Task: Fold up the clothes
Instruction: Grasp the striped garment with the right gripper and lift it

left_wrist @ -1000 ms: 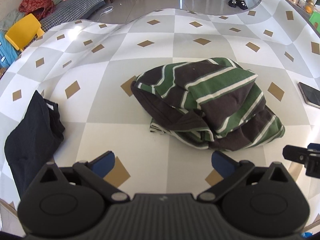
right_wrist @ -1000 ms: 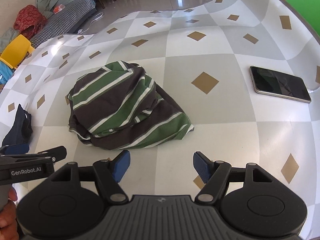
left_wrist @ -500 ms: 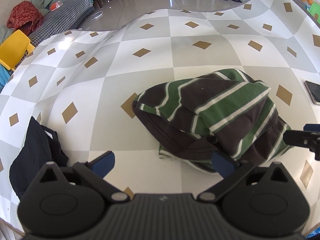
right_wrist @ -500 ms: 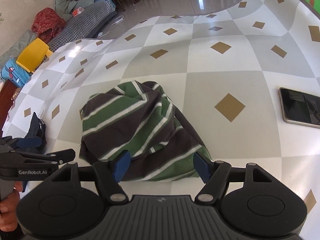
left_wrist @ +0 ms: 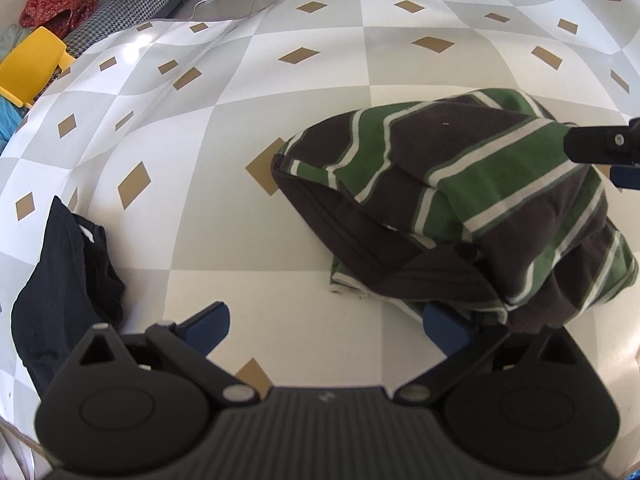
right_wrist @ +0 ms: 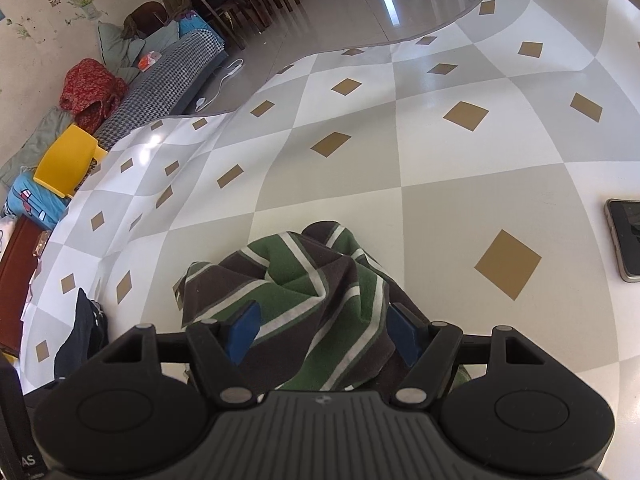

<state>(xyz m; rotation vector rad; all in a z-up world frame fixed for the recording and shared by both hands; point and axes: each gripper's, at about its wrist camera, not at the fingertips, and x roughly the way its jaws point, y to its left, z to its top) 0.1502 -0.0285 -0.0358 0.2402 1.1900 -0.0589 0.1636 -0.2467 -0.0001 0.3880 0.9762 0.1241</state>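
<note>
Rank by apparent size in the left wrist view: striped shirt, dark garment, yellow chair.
1. striped shirt
2. dark garment, cut off by the frame edge
3. yellow chair, far away, so smallness is only apparent

Both cams sit right behind their own fingers, looking steeply down at the worktop covered in a white-and-grey checked cloth with tan diamonds (left_wrist: pixel 280 128). The left wrist view has the crumpled green, brown and white striped garment (left_wrist: pixel 472 200) close, ahead and to its right. The right wrist view hangs right over that same garment (right_wrist: pixel 304 300), facing the worktop's far edge. Both also catch the dark navy garment (left_wrist: pixel 60 272) at the left edge.
</note>
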